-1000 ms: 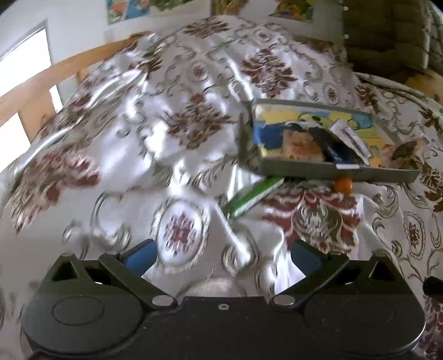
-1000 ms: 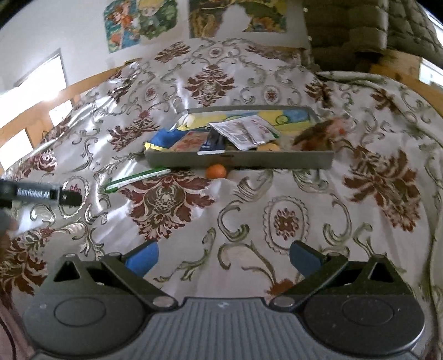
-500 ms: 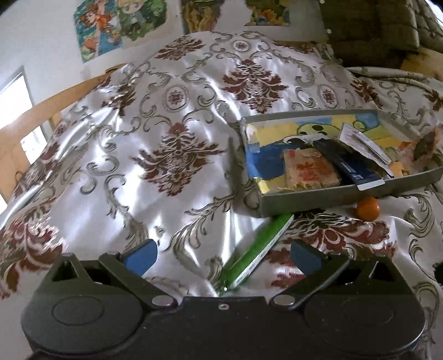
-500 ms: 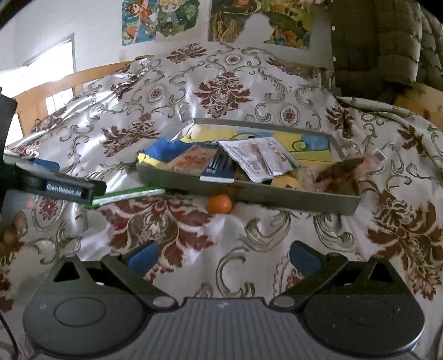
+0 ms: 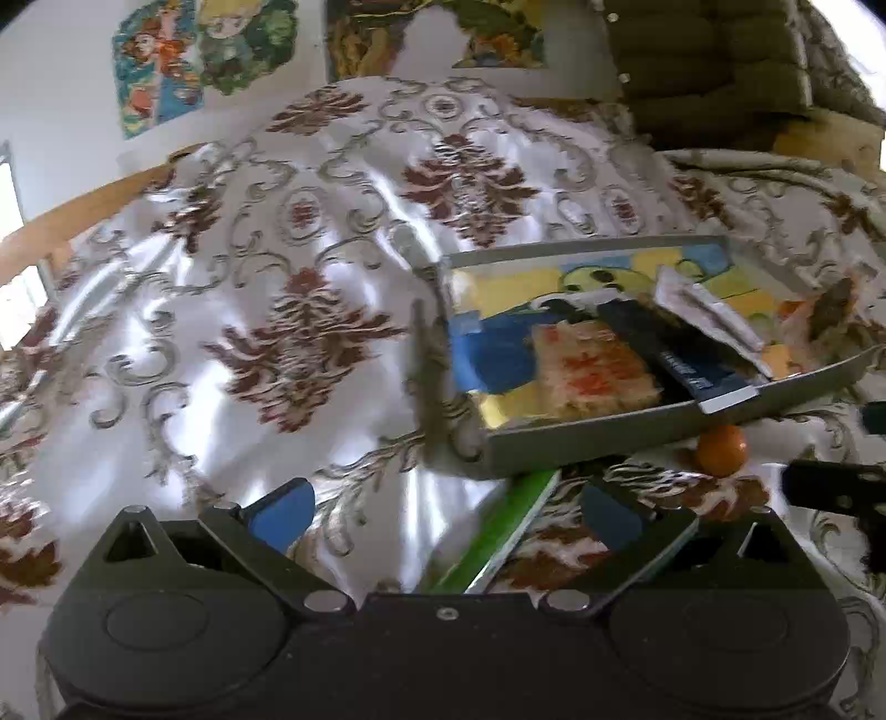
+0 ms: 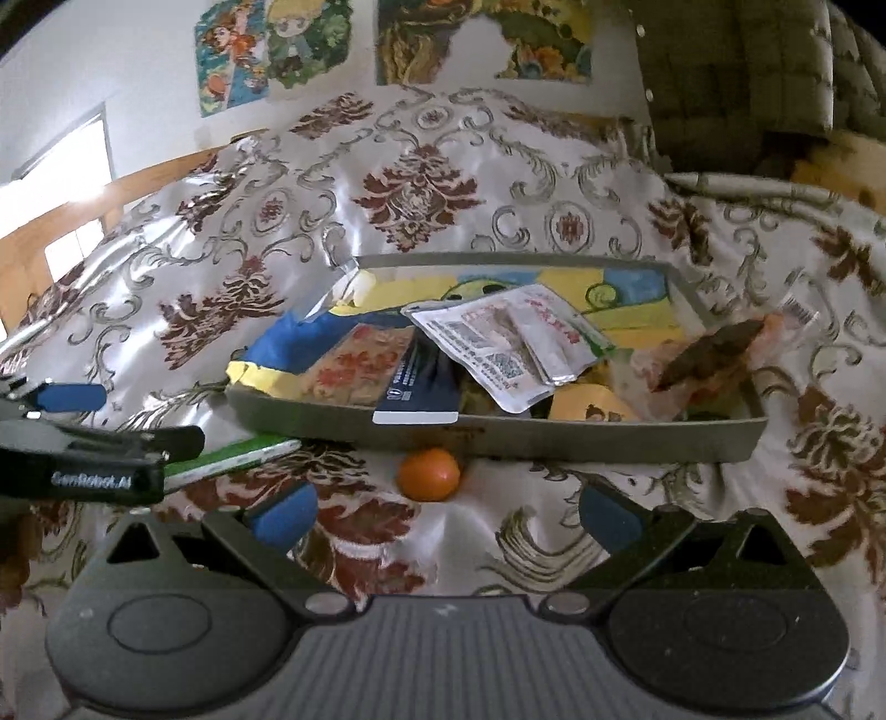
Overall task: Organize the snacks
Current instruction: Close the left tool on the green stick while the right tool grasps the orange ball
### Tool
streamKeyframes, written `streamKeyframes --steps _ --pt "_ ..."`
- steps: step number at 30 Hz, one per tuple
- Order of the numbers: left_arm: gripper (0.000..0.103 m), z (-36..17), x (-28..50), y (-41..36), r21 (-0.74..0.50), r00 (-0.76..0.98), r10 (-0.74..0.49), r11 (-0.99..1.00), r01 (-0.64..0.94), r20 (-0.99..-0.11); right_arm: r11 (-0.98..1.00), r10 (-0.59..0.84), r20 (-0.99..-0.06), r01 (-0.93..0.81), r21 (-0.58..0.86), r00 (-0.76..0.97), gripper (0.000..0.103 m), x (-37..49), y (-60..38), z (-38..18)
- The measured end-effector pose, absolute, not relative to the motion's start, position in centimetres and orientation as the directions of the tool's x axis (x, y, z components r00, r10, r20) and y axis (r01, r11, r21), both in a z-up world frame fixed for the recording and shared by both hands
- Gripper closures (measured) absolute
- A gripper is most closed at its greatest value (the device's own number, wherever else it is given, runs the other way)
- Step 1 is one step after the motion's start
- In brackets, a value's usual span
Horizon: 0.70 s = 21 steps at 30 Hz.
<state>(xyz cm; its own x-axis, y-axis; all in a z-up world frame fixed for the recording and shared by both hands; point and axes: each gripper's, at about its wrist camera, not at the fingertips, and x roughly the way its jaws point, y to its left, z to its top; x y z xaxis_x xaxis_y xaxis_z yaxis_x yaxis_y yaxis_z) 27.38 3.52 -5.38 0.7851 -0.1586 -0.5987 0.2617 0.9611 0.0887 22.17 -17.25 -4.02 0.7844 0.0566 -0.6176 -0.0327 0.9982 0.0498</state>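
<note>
A floral satin cloth (image 6: 421, 194) covers the surface below cartoon posters (image 6: 277, 50) on the wall. Both grippers are spread and empty. The green packet (image 5: 498, 531) lies between the left gripper (image 5: 446, 512) fingers, against the grey tray (image 6: 498, 437). The orange fruit (image 6: 429, 474) sits ahead of the right gripper (image 6: 446, 507), touching the tray's near wall. Bare cloth stretches left.

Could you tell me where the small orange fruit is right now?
In the right wrist view, the orange fruit lies on the cloth against the tray's near wall, right of the green packet.
</note>
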Motion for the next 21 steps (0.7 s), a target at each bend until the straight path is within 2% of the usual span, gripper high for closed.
streamKeyframes --steps 5,8,13,16,21 --pt "0.011 -5.8 28.0 3.6 0.036 0.772 -0.239 0.946 0.321 -0.589 0.997 0.074 -0.617 -0.034 0.076 0.783 0.000 24.0 -17.4 -5.0" --pt "0.020 -6.3 28.5 3.3 0.016 0.746 -0.275 0.934 0.357 -0.606 0.996 0.078 -0.621 -0.031 0.086 0.780 0.006 24.7 -17.2 -5.7" --pt "0.052 -7.4 29.7 3.0 -0.013 0.687 -0.278 0.931 0.365 -0.671 0.996 0.070 -0.637 -0.021 0.084 0.768 0.020 25.9 -17.0 -6.7" --pt "0.063 -8.0 30.4 3.2 -0.050 0.652 -0.288 0.932 0.358 -0.701 0.995 0.084 -0.641 -0.031 0.093 0.763 0.027 26.3 -16.9 -7.1" --pt "0.064 -8.5 31.1 3.2 -0.074 0.613 -0.287 0.935 0.348 -0.736 0.996 0.085 -0.646 -0.044 0.079 0.758 0.040 27.2 -16.4 -7.6"
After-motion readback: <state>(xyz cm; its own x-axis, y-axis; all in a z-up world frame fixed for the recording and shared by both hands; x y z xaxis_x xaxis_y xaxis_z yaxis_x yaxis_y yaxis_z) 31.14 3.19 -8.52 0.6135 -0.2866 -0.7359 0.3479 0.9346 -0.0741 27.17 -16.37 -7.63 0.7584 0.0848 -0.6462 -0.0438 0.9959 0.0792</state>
